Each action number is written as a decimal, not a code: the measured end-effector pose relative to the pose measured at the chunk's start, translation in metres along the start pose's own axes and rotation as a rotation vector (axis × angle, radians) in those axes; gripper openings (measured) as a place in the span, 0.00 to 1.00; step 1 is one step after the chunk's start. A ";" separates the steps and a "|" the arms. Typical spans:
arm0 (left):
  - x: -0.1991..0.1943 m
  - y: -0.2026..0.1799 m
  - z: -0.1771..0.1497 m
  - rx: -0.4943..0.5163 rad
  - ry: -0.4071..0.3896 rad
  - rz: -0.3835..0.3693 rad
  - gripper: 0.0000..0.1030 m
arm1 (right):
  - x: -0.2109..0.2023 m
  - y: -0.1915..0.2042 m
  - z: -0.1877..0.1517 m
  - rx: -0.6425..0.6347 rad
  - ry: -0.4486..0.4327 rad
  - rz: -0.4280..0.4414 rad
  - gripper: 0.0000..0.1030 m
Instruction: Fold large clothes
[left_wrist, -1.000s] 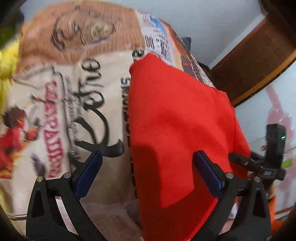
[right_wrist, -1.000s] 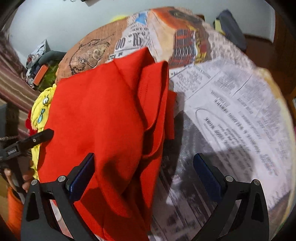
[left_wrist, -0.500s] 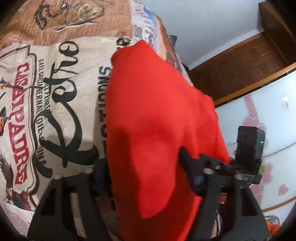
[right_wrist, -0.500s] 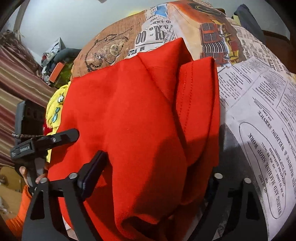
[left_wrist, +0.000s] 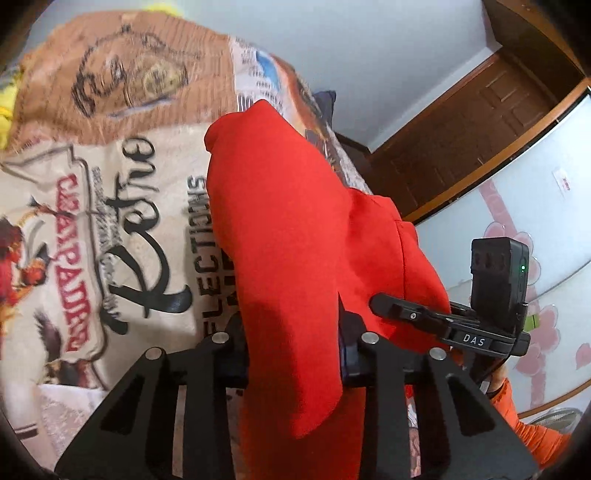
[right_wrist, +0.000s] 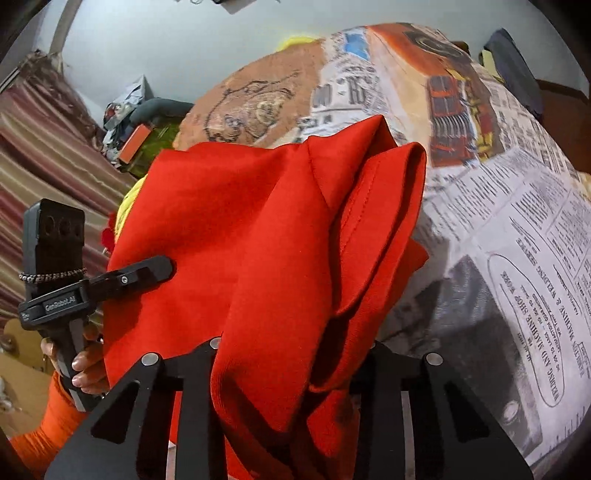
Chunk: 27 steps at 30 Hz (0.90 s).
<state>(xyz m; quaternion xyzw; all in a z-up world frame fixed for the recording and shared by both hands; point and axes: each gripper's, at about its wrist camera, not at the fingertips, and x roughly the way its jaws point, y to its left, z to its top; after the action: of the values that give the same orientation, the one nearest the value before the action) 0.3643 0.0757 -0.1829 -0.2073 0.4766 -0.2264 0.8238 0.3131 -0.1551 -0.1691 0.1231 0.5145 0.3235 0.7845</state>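
Across the printed bedspread (left_wrist: 110, 229) lies the red garment (left_wrist: 295, 229), its near edge raised off the cover and bunched in folds. Left gripper (left_wrist: 291, 354) is closing with a fold of that edge between its jaws; right gripper (right_wrist: 288, 365) is likewise closing on a thicker bunch of the same edge, just beside the bedspread's near edge.

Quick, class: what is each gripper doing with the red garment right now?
Left gripper: fingers closing on the red garment, cloth pinched between them.
Right gripper: fingers closing on the same garment, a bunched fold between them.
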 end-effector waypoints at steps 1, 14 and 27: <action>-0.008 -0.002 0.001 0.009 -0.015 0.006 0.31 | -0.001 0.007 0.002 -0.006 -0.007 0.004 0.27; -0.120 0.033 0.026 -0.003 -0.222 0.056 0.31 | 0.017 0.103 0.055 -0.154 -0.084 0.050 0.27; -0.128 0.147 0.058 -0.147 -0.274 0.125 0.31 | 0.122 0.152 0.100 -0.196 -0.010 0.080 0.27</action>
<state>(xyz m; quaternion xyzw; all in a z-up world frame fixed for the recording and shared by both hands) 0.3843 0.2752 -0.1501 -0.2658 0.3871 -0.1088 0.8762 0.3760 0.0517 -0.1333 0.0679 0.4709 0.4027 0.7820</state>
